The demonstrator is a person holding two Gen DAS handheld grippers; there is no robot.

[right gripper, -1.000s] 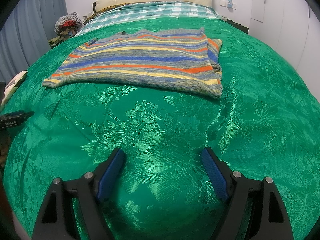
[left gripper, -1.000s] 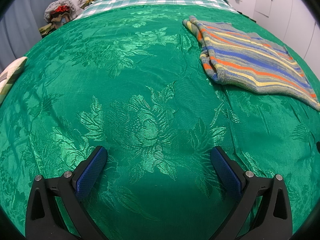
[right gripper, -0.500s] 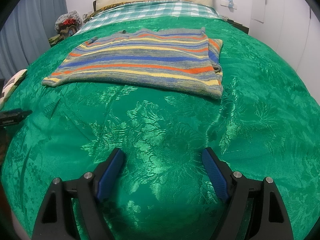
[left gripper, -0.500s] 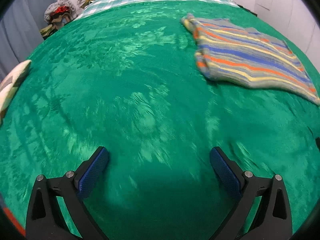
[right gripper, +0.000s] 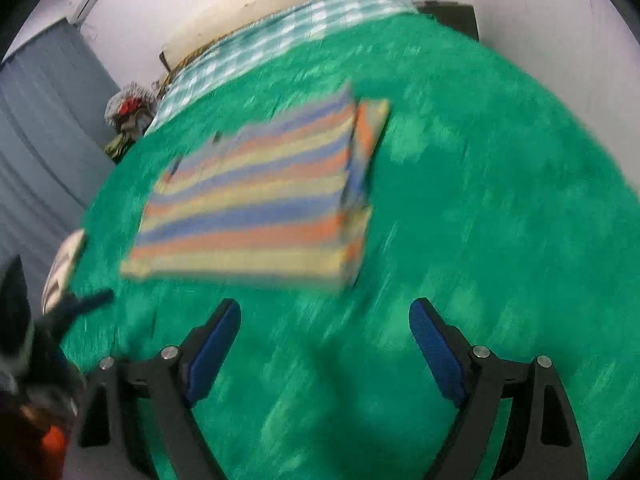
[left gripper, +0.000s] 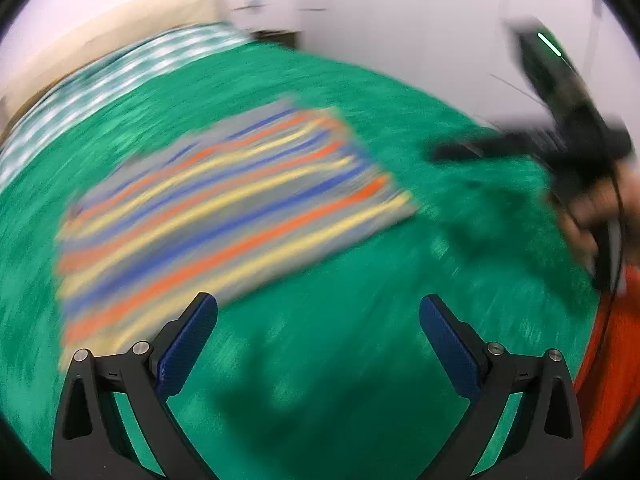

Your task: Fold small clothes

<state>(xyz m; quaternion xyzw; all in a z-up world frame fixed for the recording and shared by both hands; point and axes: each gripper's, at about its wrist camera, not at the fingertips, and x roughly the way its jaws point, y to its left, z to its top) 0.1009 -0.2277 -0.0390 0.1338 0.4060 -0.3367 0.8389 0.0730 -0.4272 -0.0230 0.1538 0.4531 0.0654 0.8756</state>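
Note:
A striped knit garment (left gripper: pixel 224 208) in grey, blue, orange and yellow lies flat on the green bedspread (left gripper: pixel 360 360). In the left wrist view my left gripper (left gripper: pixel 318 320) is open and empty, just short of the garment's near edge. My right gripper shows at the far right of that view (left gripper: pixel 560 132), held in a hand above the bedspread. In the right wrist view the garment (right gripper: pixel 256 204) lies ahead, and my right gripper (right gripper: pixel 325 326) is open and empty a little short of its near edge. Both views are motion-blurred.
A checked sheet (right gripper: pixel 280 40) and a cream pillow (right gripper: pixel 272 0) lie at the bed's head. A pile of clothes (right gripper: pixel 128 112) sits at the far left by a grey curtain (right gripper: pixel 44 140). A striped cushion (right gripper: pixel 64 268) lies at the left edge. White walls stand beyond.
Both grippers have swung fast. The left one has turned right, so the garment now lies ahead of it and the right gripper shows. The right view has tilted and closed in on the garment.

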